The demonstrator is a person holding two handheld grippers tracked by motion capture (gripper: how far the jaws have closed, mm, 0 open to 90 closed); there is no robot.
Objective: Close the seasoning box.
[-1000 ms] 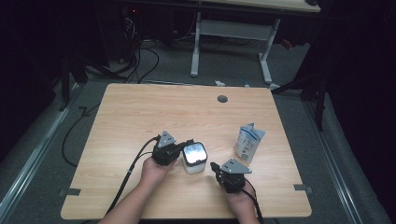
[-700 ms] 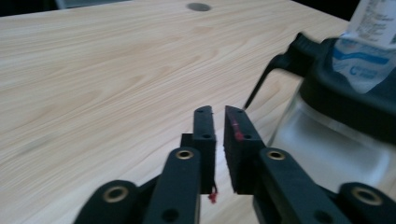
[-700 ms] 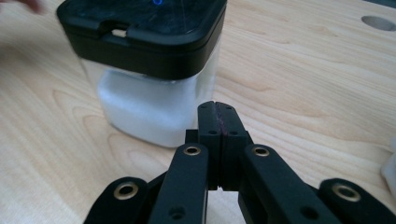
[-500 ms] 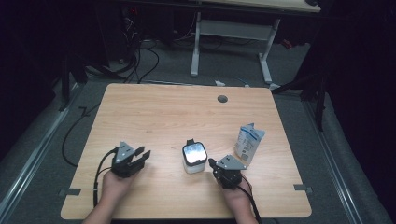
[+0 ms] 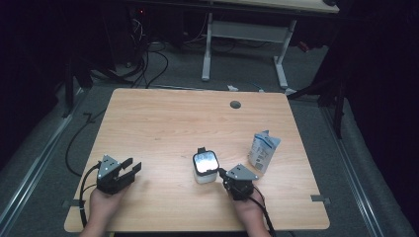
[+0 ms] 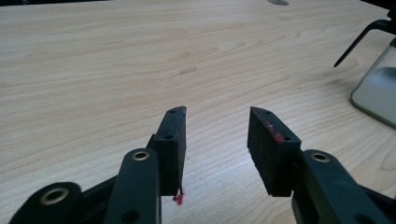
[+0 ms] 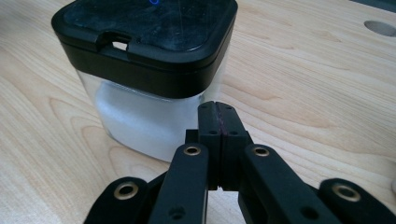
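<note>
A clear square jar with a black lid stands near the middle front of the wooden table; white powder fills its lower part. My right gripper sits just right of the jar, jaws pressed together with nothing between them. My left gripper rests at the front left, well apart from the jar, its jaws spread over bare wood. The jar's edge shows at the right of the left gripper view.
A white and blue pouch stands upright to the right of the jar. A round cable hole lies in the table's far side. Cables and a desk frame are on the floor beyond.
My left gripper has let go of the jar and moved left to the front-left corner, now open. The jar and right gripper stayed put.
</note>
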